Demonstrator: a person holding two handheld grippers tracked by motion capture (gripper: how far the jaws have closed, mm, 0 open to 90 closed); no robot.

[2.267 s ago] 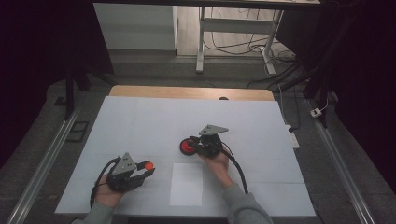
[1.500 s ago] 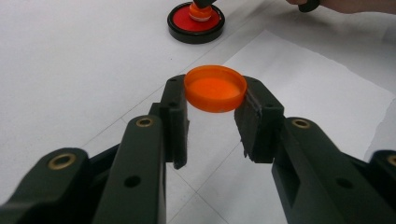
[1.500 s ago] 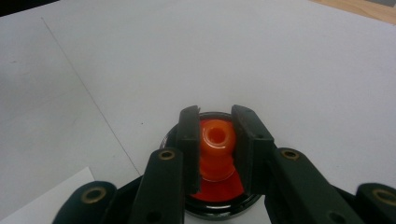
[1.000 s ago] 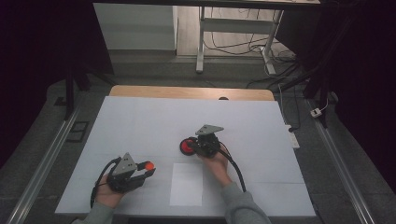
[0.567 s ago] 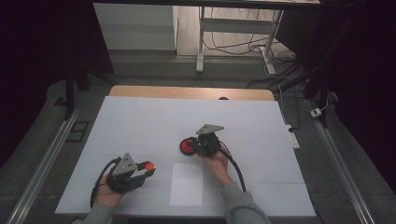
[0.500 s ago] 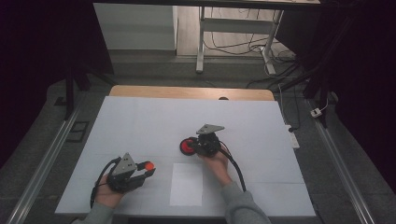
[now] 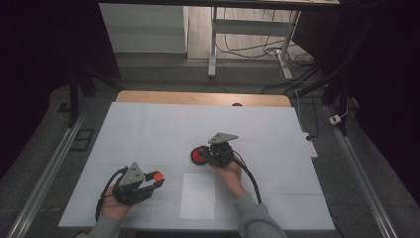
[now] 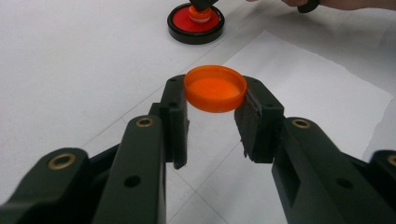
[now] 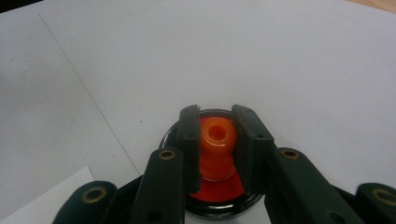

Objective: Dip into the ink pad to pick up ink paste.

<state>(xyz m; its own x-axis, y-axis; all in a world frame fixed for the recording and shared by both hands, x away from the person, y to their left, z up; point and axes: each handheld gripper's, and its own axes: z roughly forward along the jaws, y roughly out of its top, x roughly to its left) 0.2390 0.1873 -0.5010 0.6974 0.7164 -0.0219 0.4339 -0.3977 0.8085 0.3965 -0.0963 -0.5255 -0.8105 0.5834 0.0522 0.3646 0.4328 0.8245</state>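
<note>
Orange plastic is clamped in both grippers. In the left gripper view, a flat orange cap (image 8: 215, 87) is pinched by its rim between the pads of the left gripper (image 8: 212, 109), whose jaws are closed onto it from either side; the cap is held level, just above the white table cover (image 8: 70, 70). In the high view, this gripper (image 7: 148, 184) is seen at about seven o'clock on the table, with the cap (image 7: 158, 175) at its tip.

The right gripper (image 9: 215, 140) is closed on the orange knob (image 9: 215, 144) that rises upright from the middle of a round red disc with a black rim (image 9: 219, 193). In the high view, that disc (image 7: 200, 155) lies near the table's centre, at nine o'clock from the right gripper (image 7: 210, 155). A white sheet of paper (image 7: 198, 196) lies flat at six o'clock from the disc, between the two hands.
</note>
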